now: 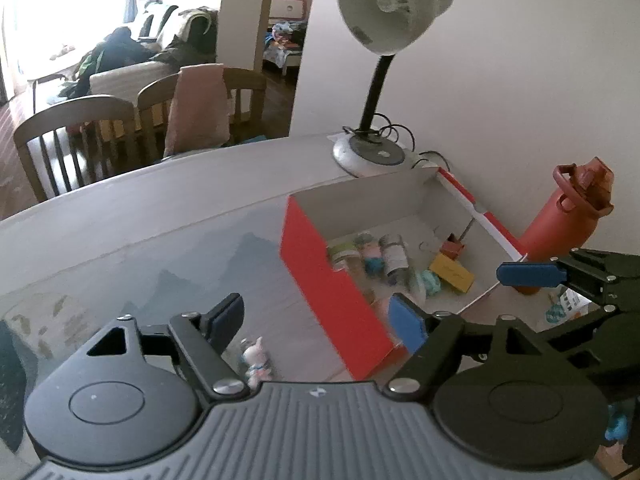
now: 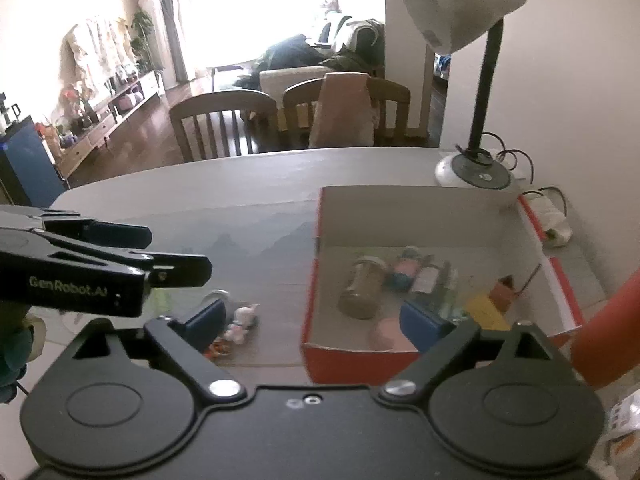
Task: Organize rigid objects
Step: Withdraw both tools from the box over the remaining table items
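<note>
Both tongs gape empty: left gripper (image 1: 320, 316), right gripper (image 2: 318, 316). Small white-pink plastic figurine (image 2: 242, 322) lower-left, outside red cardboard box (image 2: 344, 360); hasty pinch may topple it.

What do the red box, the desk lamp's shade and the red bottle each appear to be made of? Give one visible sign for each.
Red box: probably cardboard, matte red outside and white inside, with thin flat folded walls.
Lamp shade: likely painted metal or plastic; smooth white surface, so it is hard to tell.
Red bottle: possibly coated metal or plastic, with an even matte body and a moulded loop lid.
</note>
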A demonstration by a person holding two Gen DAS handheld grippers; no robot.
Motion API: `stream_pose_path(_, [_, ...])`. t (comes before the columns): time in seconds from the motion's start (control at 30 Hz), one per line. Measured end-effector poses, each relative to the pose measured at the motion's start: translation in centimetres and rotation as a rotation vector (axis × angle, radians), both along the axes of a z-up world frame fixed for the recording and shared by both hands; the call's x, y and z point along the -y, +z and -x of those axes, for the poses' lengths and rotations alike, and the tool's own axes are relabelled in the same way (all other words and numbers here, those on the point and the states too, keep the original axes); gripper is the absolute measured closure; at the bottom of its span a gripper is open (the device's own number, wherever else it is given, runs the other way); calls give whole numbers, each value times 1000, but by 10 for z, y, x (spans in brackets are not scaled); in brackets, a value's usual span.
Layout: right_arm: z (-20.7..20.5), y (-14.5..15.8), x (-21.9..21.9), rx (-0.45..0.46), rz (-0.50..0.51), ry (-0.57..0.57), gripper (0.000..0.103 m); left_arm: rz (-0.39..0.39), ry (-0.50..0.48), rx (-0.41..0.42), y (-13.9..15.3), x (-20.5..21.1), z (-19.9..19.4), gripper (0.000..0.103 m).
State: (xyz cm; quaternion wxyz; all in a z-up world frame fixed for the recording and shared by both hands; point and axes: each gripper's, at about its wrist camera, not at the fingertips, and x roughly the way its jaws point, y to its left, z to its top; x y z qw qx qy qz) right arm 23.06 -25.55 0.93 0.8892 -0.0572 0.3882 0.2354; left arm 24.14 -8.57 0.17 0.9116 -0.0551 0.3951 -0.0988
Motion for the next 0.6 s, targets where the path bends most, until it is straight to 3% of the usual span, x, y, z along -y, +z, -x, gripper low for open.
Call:
stream_pose_path(0.4, [20,-9,-37,-4,-57,35,4,17,54,6,-6,-62,31,16])
stream_pose_path(0.5, [22,-13,-50,-7,-54,51,4,17,72,14,-12,-78,37,3])
stream_pose_path(0.6, [23,-20,-61,-14,-48,70,4,19,102,26,-19,-93,39,1])
